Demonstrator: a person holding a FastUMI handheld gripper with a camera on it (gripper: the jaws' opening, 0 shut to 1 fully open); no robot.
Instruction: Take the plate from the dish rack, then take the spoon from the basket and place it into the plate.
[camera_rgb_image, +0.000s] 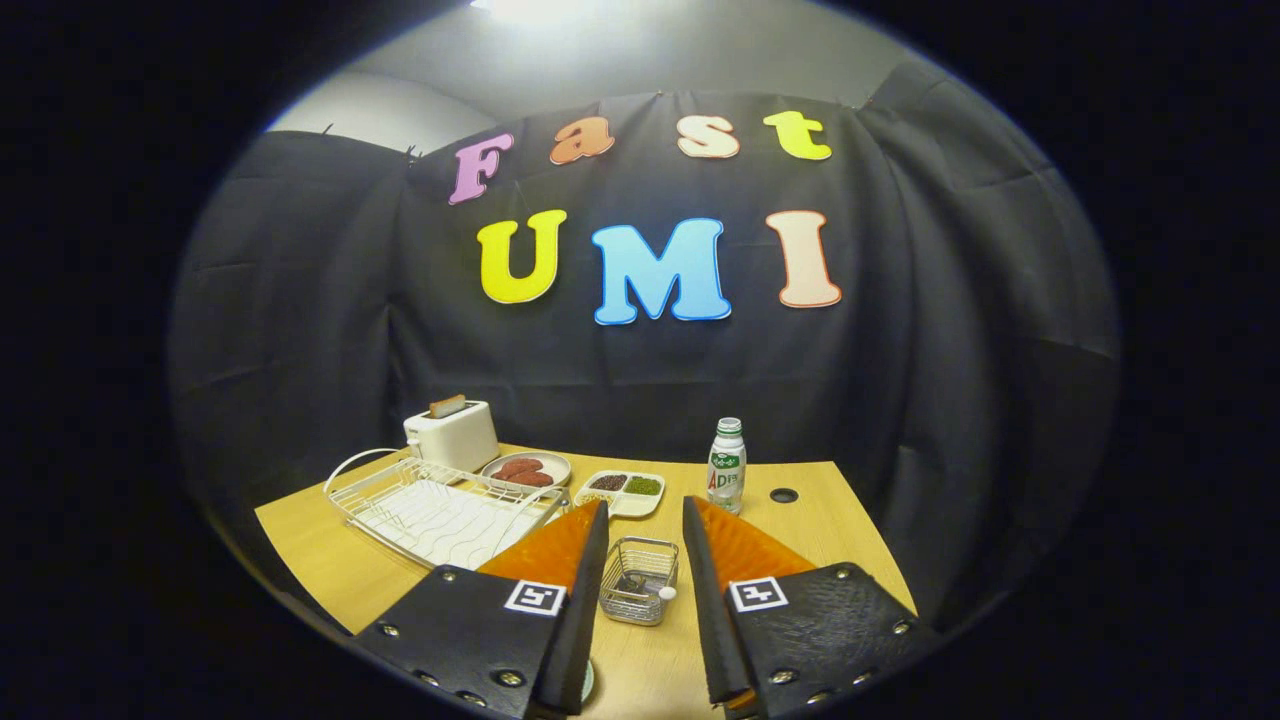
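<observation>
2 gripper (645, 515) fingers apart, wire basket (638, 580) btwn

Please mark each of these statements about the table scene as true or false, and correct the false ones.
1. The wire basket sits between the two fingers. True.
2. The fingers are shut on the spoon. False: the fingers are open and press on nothing; a white-ended object, probably the spoon, lies in the basket.
3. The toaster has a slice of bread sticking out of its top. True.
4. The bottle lies on its side in the dish rack. False: it stands upright on the table, beyond the right finger.
5. The dish rack holds a stack of plates. False: no plate stands in it.
6. The divided tray lies between the plate of red food and the bottle. True.
</observation>
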